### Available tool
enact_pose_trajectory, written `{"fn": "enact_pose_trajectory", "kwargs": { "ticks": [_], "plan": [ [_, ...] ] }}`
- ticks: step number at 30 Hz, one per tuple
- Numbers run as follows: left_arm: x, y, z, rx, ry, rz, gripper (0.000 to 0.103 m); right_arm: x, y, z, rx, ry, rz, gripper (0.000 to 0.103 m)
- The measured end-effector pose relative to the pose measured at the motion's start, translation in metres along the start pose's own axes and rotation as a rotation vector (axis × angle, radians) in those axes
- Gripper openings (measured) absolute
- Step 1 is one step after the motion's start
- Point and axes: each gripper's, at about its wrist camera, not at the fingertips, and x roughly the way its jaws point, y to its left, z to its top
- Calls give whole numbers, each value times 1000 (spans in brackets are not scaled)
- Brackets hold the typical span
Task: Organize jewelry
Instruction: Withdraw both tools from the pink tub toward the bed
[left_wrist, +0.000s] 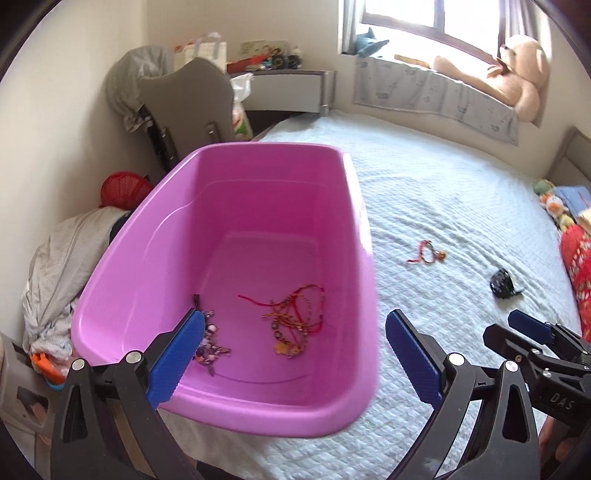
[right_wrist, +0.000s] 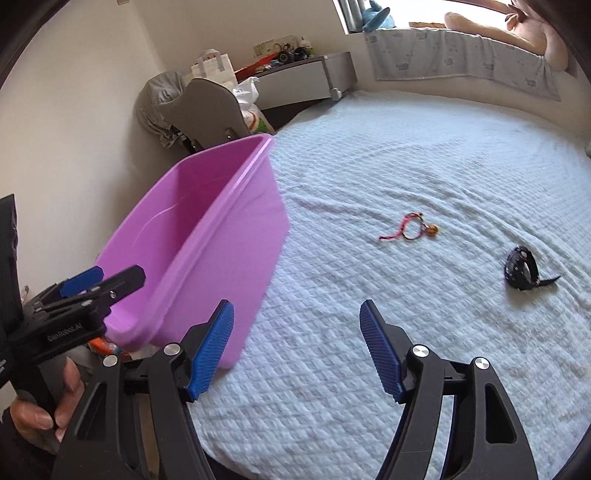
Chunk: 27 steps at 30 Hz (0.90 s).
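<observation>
We held both grippers with jaws spread and empty. The left gripper (left_wrist: 295, 347) hung at the near end of the pink bin (left_wrist: 354, 206), which already held a red-cord tangle (left_wrist: 295, 321) and a purple charm piece (left_wrist: 210, 347). On the bed (right_wrist: 369, 369), a red bracelet (right_wrist: 410, 229) lay ahead and slightly right of the right gripper (right_wrist: 295, 347), its cord tail trailing left toward the bin. A black watch (right_wrist: 522, 273) lay farther right. We judged the right hand nearer to both; the bracelet looked like the next pick.
</observation>
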Motion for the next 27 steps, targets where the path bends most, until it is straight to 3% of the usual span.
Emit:
{"fn": "enact_pose_trajectory", "kwargs": {
  "ticks": [6,12,19,27],
  "plan": [
    [-8,-47,-14,75,-27,-103,97,-19,-64,-39,79,13,-84,68],
    [1,-94,-30,99,19,-170,97,-43,-114,-63,149,20,-184,68],
    [18,-134,-49,143,88,-207,97,-60,-152,-74,221,16,-229,68],
    [51,-145,-54,128,157,-195,97,-46,-181,-75,277,20,-278,69]
  ]
}}
